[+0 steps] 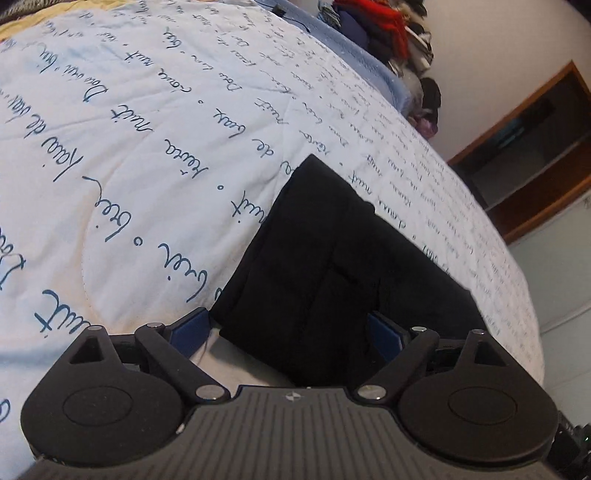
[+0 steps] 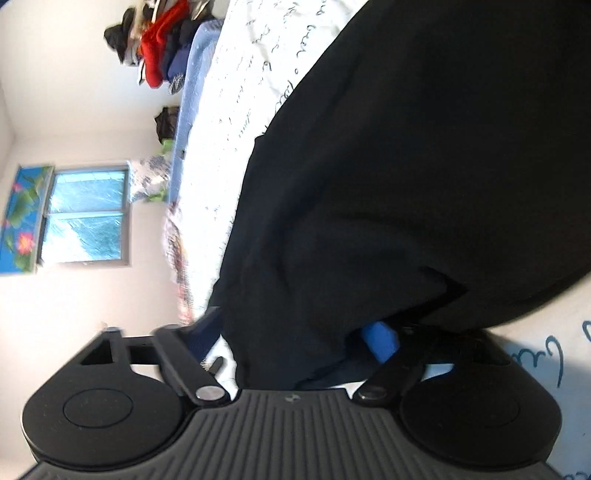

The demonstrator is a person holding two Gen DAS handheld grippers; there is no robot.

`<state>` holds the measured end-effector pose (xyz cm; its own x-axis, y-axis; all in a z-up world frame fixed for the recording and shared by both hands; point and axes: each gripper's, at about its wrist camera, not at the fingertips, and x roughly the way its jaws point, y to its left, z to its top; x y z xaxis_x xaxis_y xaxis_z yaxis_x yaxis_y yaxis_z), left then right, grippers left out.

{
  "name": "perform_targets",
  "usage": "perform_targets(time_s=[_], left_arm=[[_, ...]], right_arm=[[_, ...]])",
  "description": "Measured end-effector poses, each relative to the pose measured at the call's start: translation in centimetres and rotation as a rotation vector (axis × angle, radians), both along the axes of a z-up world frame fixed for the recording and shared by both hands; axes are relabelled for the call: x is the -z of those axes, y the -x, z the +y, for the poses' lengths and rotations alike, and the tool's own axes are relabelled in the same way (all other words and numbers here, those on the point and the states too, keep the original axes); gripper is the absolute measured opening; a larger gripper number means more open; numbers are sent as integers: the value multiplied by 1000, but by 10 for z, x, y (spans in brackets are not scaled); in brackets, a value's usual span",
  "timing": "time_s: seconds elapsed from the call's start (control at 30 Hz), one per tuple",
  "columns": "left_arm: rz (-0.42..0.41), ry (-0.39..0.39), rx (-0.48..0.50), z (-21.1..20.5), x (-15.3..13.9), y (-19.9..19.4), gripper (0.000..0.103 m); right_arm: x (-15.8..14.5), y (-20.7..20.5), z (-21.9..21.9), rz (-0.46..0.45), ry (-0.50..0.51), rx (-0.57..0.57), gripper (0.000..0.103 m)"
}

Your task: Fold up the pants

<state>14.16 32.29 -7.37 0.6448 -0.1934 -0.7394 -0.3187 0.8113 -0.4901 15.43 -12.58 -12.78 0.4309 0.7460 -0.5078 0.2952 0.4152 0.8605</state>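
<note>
A: The pants (image 1: pixel 332 266) are plain black, with no print on them.

B: And the quilt (image 1: pixel 147 147) under them is white, covered in rows of dark blue handwriting.

A: The sheet (image 1: pixel 354 55) at its far edge is light blue. The clothes pile (image 1: pixel 384 26) beyond mixes red, navy and black.

B: Both grippers are black with blue finger pads (image 1: pixel 186 326). The shelf unit (image 1: pixel 532 158) has a brown wooden frame.

A: By the window (image 2: pixel 86 214), the curtain (image 2: pixel 22 218) is bright blue with green leaves and pink flowers.
</note>
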Motion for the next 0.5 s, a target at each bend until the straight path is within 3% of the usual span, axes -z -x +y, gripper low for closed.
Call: perform_targets(time_s=[0.1, 0.17, 0.2, 0.23, 0.27, 0.3, 0.5], left_arm=[[4, 3, 16, 1, -1, 0, 90], [6, 12, 9, 3, 2, 0, 87], [9, 3, 3, 2, 2, 0, 83], [15, -15, 1, 2, 1, -1, 74], [17, -48, 0, 0, -1, -1, 62], [20, -87, 6, -1, -1, -2, 44], [5, -187, 67, -2, -13, -2, 29]], right_arm=[[-2, 3, 0, -7, -7, -2, 65], [1, 3, -2, -6, 2, 15, 53], [4, 3, -3, -1, 14, 27, 28], [10, 2, 0, 10, 31, 27, 10], [15, 3, 0, 16, 34, 33, 7], [19, 5, 1, 10, 25, 40, 5], [13, 8, 11, -19, 12, 9, 4]])
